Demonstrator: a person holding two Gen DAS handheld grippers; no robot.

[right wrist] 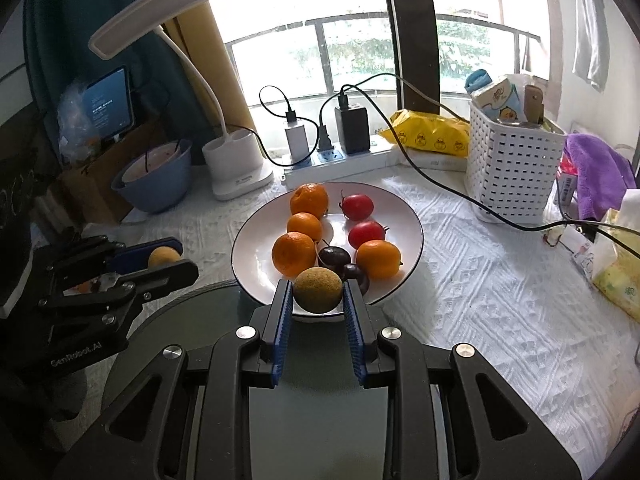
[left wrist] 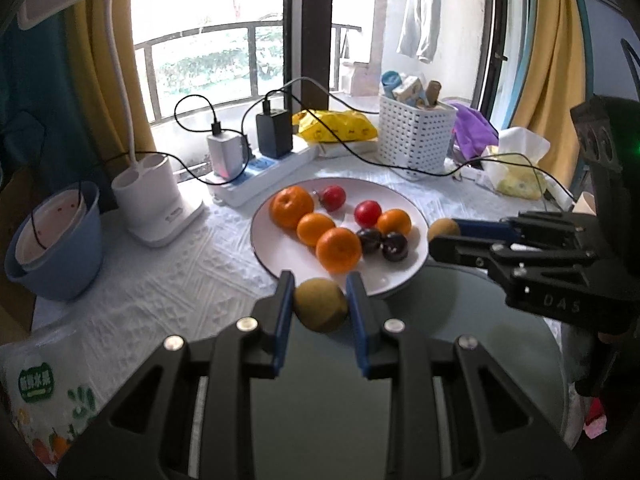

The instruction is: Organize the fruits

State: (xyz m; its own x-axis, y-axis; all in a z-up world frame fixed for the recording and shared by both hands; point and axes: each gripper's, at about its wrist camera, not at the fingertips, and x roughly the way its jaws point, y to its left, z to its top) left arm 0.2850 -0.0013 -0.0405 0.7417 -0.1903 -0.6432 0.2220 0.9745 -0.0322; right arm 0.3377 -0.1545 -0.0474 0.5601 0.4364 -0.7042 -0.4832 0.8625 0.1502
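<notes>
A white plate (left wrist: 280, 248) (right wrist: 404, 216) holds several oranges (left wrist: 338, 249) (right wrist: 294, 253), two red fruits (left wrist: 367, 213) (right wrist: 366, 234) and two dark plums (left wrist: 395, 246) (right wrist: 334, 257). My left gripper (left wrist: 321, 306) (right wrist: 168, 258) is shut on a brown-green round fruit (left wrist: 321, 310) (right wrist: 163, 257) just in front of the plate, above a dark round plate (left wrist: 460, 308). My right gripper (right wrist: 318, 294) (left wrist: 440, 236) is shut on a second brown-green fruit (right wrist: 319, 290) (left wrist: 442, 229) over the white plate's near rim.
A power strip with chargers (left wrist: 264, 168) (right wrist: 340, 156), a white lamp base (left wrist: 154, 204) (right wrist: 236, 168), a blue bowl (left wrist: 56, 248) (right wrist: 156, 180), a white basket (left wrist: 414, 136) (right wrist: 516, 160), a yellow bag (left wrist: 336, 126), tissues (right wrist: 620, 264) and cables lie around the plates.
</notes>
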